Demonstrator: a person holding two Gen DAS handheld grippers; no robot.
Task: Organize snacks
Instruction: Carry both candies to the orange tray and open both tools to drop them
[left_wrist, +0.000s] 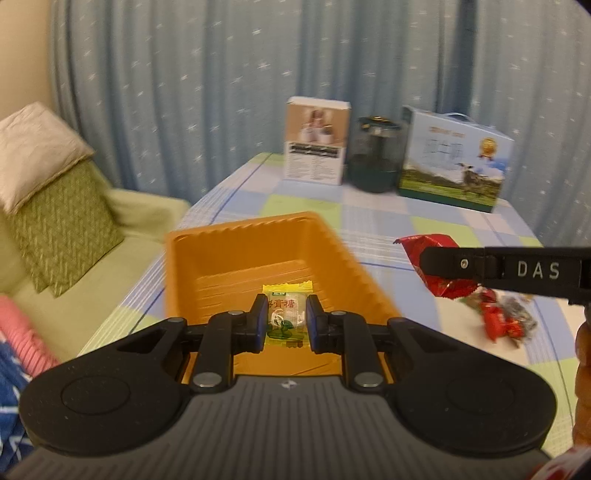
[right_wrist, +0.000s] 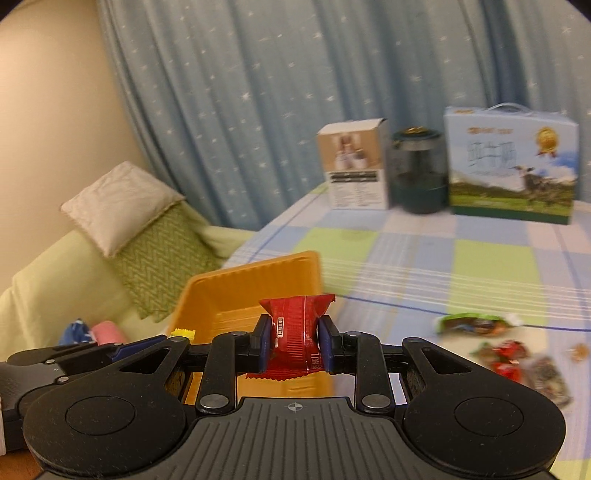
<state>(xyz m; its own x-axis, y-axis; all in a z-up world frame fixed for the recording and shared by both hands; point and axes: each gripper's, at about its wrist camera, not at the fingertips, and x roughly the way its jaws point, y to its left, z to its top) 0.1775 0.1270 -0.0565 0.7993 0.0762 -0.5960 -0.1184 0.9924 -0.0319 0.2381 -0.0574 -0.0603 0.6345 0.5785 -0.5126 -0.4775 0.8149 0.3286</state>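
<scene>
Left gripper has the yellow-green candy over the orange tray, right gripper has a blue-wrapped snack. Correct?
Not quite. The snack in the right gripper is red-wrapped, not blue, as the right wrist view shows. The rest stands: the left gripper holds the yellow-green candy over the orange tray.

Black grippers (left_wrist: 286, 323), blue-padded jaws, "DAS" marking.

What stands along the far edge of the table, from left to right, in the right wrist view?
White box → dark jar → blue carton with a handle.
</scene>
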